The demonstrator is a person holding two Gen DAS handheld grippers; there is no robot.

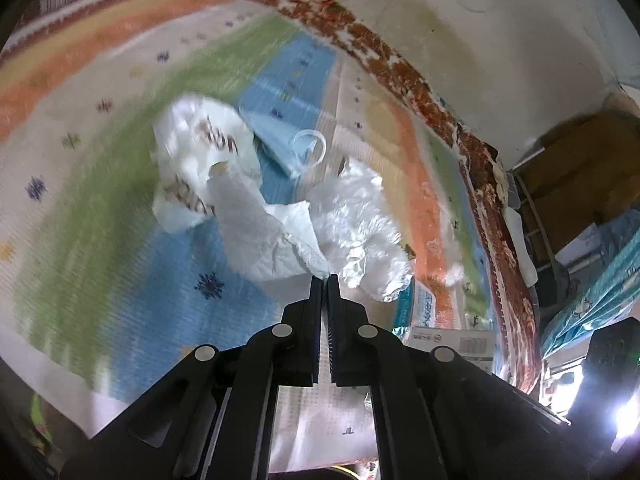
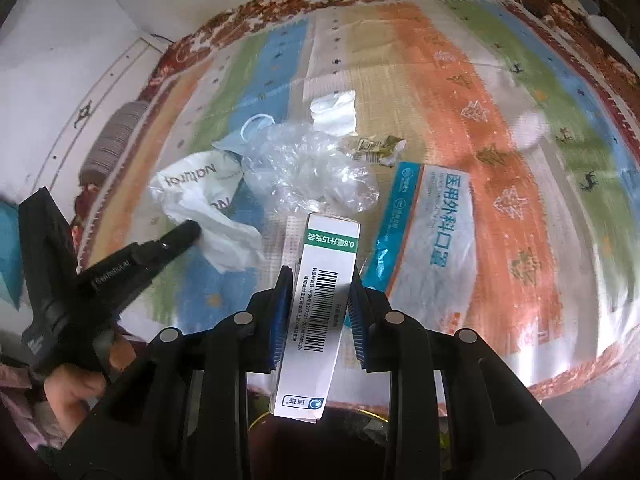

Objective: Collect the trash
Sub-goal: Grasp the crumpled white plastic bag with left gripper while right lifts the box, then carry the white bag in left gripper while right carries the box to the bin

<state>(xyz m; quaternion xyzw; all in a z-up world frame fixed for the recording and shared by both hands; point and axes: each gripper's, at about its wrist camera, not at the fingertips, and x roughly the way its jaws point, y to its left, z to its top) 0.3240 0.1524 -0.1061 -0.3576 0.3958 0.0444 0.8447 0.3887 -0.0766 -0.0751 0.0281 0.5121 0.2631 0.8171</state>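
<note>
My left gripper [image 1: 325, 277] is shut on a corner of a crumpled white printed bag [image 1: 224, 184], which trails away over the striped rug; the gripper also shows in the right wrist view [image 2: 188, 234] touching that bag [image 2: 200, 196]. My right gripper [image 2: 318, 276] is shut on a white and green medicine box [image 2: 320, 304] with a barcode, held above the rug. Crumpled clear plastic [image 2: 312, 168] [image 1: 360, 220], a blue face mask [image 1: 296, 148] [image 2: 244, 136], a small wrapper [image 2: 376, 148] and a mask packet [image 2: 428, 232] lie on the rug.
The striped rug [image 1: 100, 208] has a red patterned border [image 1: 400, 64]. A dark bin rim [image 2: 360, 416] shows under the box. A white tissue [image 2: 334, 114] lies beyond the plastic. Boxes and shelves [image 1: 580, 184] stand at the right in the left wrist view.
</note>
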